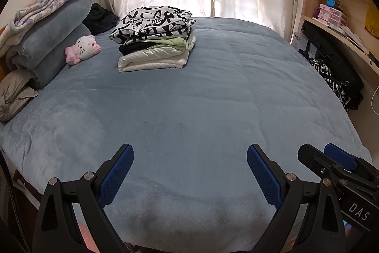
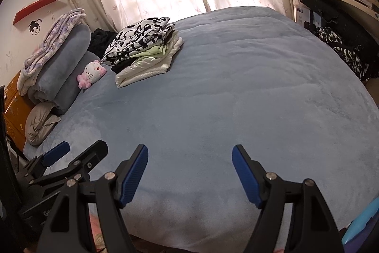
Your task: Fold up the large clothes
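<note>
"DAS" (white letters) stands on the right tongs (image 1: 336,158).

Black tongs (image 1: 190,173) with blue ribbed pads (image 1: 117,176), silver screws, "DAS" lettering.

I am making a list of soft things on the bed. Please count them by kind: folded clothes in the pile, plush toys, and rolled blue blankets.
Folded clothes in the pile: 4 visible layers (black-and-white print, light green, black, white)
Plush toys: 1
Rolled blue blankets: 2
Total: 7
</note>
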### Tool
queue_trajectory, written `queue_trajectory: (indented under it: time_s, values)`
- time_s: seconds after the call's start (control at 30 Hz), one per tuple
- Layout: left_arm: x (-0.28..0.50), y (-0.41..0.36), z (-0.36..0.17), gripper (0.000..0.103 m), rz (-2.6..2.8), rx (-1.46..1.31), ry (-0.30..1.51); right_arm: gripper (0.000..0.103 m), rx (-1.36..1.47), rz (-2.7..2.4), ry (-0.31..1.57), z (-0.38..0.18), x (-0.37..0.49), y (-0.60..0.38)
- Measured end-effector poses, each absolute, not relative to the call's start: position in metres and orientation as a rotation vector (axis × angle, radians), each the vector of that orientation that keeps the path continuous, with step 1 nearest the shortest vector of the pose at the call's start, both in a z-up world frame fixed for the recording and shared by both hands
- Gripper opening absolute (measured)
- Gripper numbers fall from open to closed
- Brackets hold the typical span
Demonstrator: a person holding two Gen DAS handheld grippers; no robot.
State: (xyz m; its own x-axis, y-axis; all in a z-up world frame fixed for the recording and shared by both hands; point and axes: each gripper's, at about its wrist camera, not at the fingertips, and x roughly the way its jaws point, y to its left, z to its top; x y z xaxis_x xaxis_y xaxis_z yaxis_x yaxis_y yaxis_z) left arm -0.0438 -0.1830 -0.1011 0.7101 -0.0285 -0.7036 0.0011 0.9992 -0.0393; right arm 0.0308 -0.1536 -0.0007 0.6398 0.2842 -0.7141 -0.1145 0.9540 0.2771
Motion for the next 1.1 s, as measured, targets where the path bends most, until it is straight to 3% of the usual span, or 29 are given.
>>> queue_trajectory:
  time_s: [1.1]
  values:
    - [-0.0452,-0.1822,-0.1023,0.095,-0.014,-0.043,0.785,0.074,0.197,0.215,0.837,0.0015,0.0304,-0.158]
